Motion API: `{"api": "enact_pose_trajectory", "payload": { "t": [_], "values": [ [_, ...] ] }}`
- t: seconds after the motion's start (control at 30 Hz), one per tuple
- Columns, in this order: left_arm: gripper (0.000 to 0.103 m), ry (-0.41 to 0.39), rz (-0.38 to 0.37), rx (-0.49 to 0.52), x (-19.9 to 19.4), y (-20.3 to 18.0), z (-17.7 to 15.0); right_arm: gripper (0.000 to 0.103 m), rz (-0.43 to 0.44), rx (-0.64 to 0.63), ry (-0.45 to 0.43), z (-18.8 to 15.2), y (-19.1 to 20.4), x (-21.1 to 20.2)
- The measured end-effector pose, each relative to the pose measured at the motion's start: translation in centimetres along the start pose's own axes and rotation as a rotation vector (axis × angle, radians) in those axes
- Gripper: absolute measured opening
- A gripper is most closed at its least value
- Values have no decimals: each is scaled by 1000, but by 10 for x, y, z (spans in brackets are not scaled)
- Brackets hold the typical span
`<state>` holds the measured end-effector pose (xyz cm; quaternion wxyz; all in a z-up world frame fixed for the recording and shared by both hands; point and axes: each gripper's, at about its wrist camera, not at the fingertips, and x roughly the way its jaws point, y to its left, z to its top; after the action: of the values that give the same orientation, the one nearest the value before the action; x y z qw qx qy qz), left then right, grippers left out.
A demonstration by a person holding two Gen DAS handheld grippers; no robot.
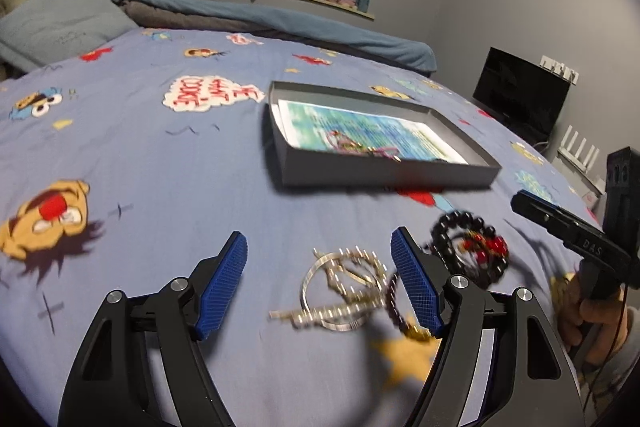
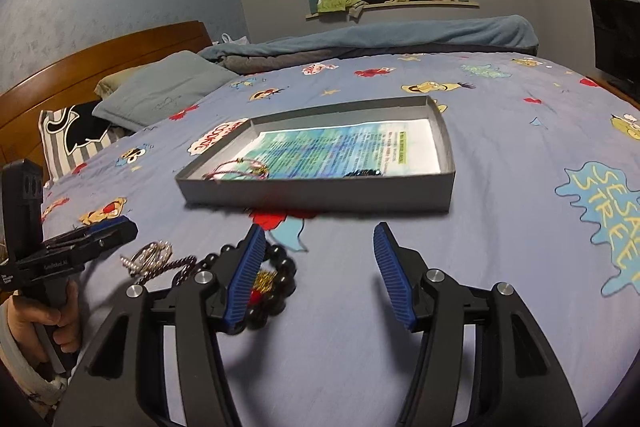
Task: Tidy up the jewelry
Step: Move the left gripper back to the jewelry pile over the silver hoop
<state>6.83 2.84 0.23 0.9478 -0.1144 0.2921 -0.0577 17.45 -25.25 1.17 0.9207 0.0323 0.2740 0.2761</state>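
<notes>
Left hand-held gripper (image 1: pixel 318 281) wide open, empty | silver bracelets (image 1: pixel 340 291) lie on the bed between its jaws | black bead bracelet (image 2: pixel 276 283) beside right hand-held gripper (image 2: pixel 320 277), also open | box (image 1: pixel 384 171) ahead toward bed's far edge

Cartoon bedsheet (image 2: pixel 500 163), pillow (image 2: pixel 160 91), blanket (image 2: pixel 380 35), monitor (image 1: pixel 520 91).

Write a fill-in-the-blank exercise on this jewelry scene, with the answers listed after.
1. The pink cord bracelet lies inside the grey ____.
2. The black bead bracelet rests on the ____, outside the box.
3. The left gripper has its jaws ____ over the silver jewelry.
4. The right gripper holds ____ between its jaws.

Answers: box; bedsheet; open; nothing
</notes>
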Motion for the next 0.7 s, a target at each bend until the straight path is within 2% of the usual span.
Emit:
{"api": "enact_pose_trajectory", "payload": {
  "t": [0.27,0.37,0.47,0.7],
  "values": [
    [75,71,16,57,12,-12,-9,62,0,11,-4,-7,1,-5],
    [65,107,-1,52,18,-11,-11,62,2,9,-2,-7,2,-4],
    [50,125,-21,44,20,-9,-13,62,1,5,-2,-7,3,-4],
    [48,76,-47,57,9,-12,-15,62,0,-7,-10,-8,7,-8]
  ]
}}
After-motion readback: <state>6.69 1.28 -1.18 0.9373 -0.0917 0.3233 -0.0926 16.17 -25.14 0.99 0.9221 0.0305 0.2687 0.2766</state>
